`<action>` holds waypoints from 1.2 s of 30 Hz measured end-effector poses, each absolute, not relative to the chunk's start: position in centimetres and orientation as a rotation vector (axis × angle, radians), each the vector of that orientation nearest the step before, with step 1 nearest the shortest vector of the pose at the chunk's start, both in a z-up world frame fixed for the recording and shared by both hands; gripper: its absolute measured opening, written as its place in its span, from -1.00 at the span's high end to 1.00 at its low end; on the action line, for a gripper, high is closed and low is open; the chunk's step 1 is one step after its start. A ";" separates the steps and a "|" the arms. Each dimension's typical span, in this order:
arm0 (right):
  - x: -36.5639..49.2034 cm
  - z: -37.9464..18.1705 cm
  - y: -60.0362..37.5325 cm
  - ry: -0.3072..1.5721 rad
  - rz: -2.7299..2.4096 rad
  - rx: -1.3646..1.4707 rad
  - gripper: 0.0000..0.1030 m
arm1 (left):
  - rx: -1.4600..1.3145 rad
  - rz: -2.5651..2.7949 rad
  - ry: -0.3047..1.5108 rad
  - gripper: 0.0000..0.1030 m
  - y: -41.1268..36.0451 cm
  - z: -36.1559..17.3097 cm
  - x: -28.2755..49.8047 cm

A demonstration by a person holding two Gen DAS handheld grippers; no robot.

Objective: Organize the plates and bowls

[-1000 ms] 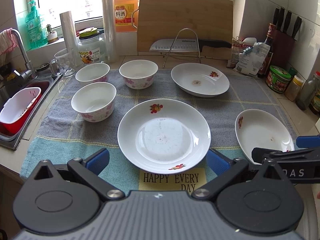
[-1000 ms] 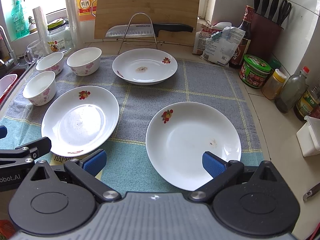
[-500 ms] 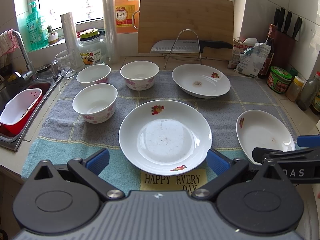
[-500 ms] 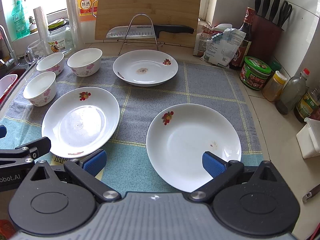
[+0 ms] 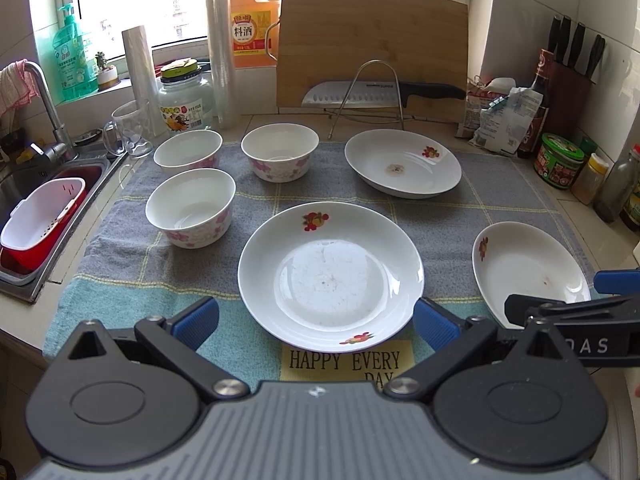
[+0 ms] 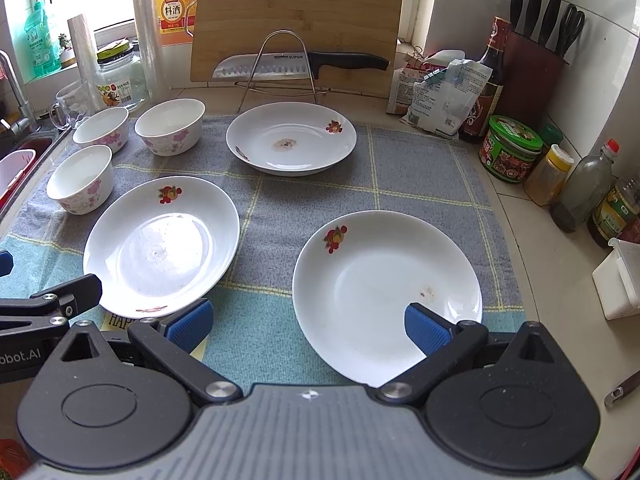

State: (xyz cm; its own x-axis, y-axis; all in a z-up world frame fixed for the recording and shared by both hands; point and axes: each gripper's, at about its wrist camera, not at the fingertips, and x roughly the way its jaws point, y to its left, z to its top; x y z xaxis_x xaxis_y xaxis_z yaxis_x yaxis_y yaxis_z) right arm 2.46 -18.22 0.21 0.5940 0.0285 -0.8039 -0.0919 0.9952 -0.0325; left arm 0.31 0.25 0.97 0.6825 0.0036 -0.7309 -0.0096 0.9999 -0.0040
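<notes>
Three white flowered plates lie on a grey-blue towel: a near-centre plate, a far plate and a right plate. Three white flowered bowls stand at the left: front, back left, back middle. My left gripper is open and empty just short of the near-centre plate. My right gripper is open and empty, its right finger over the right plate's near rim.
A sink with a red-and-white basket lies at the left. A cutting board, knife, jar and glass mug stand behind. Bottles and jars line the right counter edge.
Both views have shifted very slightly, with the dishes sitting a little lower in the frame. Nothing has been taken hold of; both grippers remain open.
</notes>
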 end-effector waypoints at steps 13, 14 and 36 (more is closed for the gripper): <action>2.4 0.2 -18.9 0.911 0.082 -0.069 -1.00 | -0.010 0.007 0.810 -0.99 -0.4 1.1 0.4; 2.4 0.2 -19.0 0.910 0.084 -0.069 -1.00 | -0.009 0.006 0.809 -0.99 -0.5 1.1 0.4; 0.8 -0.5 -26.8 0.758 0.199 -0.069 -1.00 | -0.039 -0.244 0.725 -0.99 -5.9 1.9 1.7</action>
State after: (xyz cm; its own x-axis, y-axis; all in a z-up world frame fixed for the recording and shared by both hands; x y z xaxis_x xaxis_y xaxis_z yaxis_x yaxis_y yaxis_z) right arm 0.78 -26.81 -0.53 0.7085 0.1544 -0.6886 -0.2041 0.9789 0.0094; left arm 1.71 -5.88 1.93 0.7214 -0.2341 -0.6517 0.2075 0.9710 -0.1191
